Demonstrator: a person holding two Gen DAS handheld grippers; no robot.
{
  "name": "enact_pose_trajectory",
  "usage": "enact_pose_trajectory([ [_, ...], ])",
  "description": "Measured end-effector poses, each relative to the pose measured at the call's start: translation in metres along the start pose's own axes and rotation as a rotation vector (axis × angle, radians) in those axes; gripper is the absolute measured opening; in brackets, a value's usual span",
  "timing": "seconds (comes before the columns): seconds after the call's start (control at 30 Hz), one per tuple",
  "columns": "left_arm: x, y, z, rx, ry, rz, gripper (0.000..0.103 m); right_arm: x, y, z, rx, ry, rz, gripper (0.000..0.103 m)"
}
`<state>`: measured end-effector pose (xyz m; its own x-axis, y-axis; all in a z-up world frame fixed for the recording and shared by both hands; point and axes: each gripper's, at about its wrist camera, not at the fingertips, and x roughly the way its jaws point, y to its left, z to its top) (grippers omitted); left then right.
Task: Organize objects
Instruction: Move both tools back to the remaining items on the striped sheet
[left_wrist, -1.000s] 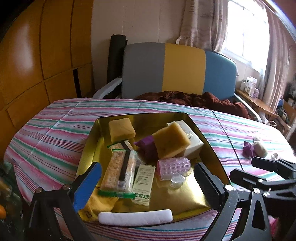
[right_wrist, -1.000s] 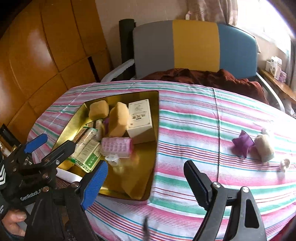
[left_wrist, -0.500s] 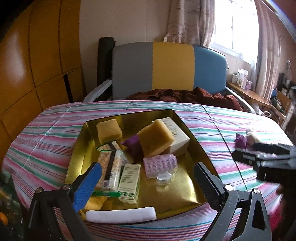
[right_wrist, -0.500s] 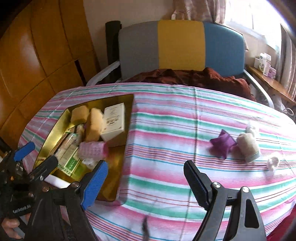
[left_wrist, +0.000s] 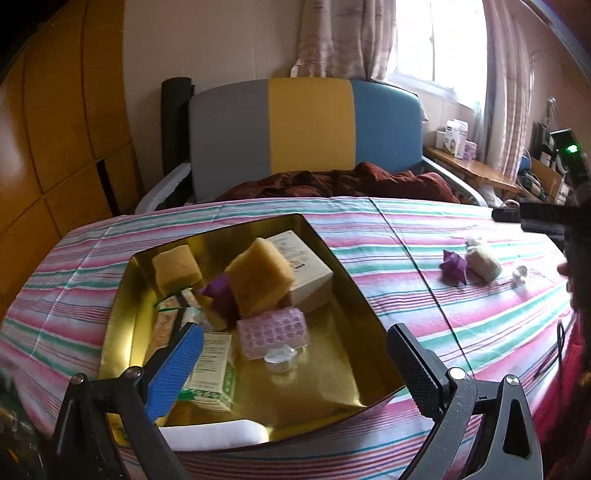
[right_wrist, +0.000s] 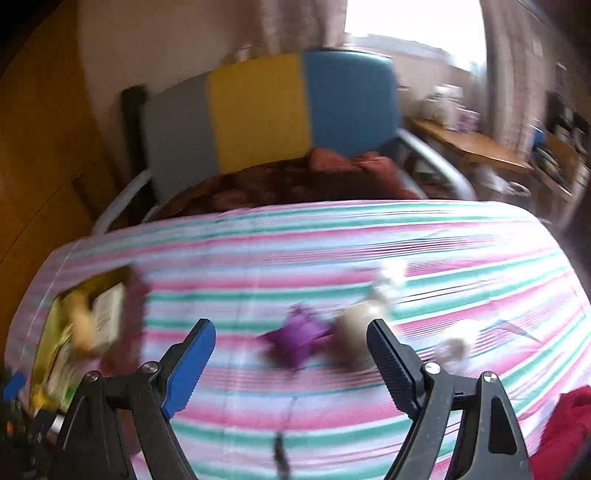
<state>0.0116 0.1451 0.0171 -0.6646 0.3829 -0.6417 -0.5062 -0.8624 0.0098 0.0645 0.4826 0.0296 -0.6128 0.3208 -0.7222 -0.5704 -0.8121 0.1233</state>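
In the left wrist view, the left hand-held gripper (left_wrist: 295, 363) hangs spread wide and empty over a gold tray (left_wrist: 354, 295) at lower centre of the frame, on the striped desk (left_wrist: 406, 236). The tray holds two yellow sponges (left_wrist: 258, 277), a white box (left_wrist: 306, 273), a pink hair roller (left_wrist: 271, 332) and a green-printed carton (left_wrist: 214, 369). At right of that frame lie a purple pouch (left_wrist: 454, 266) and a beige bundle (left_wrist: 482, 264), just beside each other. The blurred right wrist view shows the right hand-held gripper (right_wrist: 291, 354), also wide and empty, with the purple pouch (right_wrist: 295, 338) between its fingers in the picture.
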Motion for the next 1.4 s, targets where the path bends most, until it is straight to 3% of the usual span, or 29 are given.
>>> enact_pose_trajectory([
  [0.2,0.006,-0.017,0.004,0.034,0.018,-0.025,0.1,0.026,-0.084,0.003,0.248,-0.008,-0.095,0.086],
  [0.27,0.009,-0.025,0.006,0.053,0.026,-0.03,0.1,0.034,-0.113,-0.004,0.401,0.038,-0.064,0.086],
  [0.33,0.013,-0.033,0.007,0.066,0.032,-0.039,0.1,0.027,-0.128,-0.008,0.491,0.011,-0.044,0.086],
  [0.57,0.031,-0.077,0.018,0.135,0.054,-0.106,0.1,0.017,-0.167,-0.02,0.694,-0.018,0.002,0.086],
  [0.97,0.087,-0.137,0.038,0.182,0.12,-0.178,0.099,0.025,-0.171,-0.026,0.722,0.025,0.074,0.086],
  [1.2,0.121,-0.174,0.052,0.238,0.13,-0.214,0.087,0.028,-0.183,-0.035,0.802,0.046,0.077,0.086],
  [1.4,0.153,-0.203,0.069,0.261,0.141,-0.259,0.087,0.035,-0.178,-0.033,0.765,0.089,0.073,0.086],
])
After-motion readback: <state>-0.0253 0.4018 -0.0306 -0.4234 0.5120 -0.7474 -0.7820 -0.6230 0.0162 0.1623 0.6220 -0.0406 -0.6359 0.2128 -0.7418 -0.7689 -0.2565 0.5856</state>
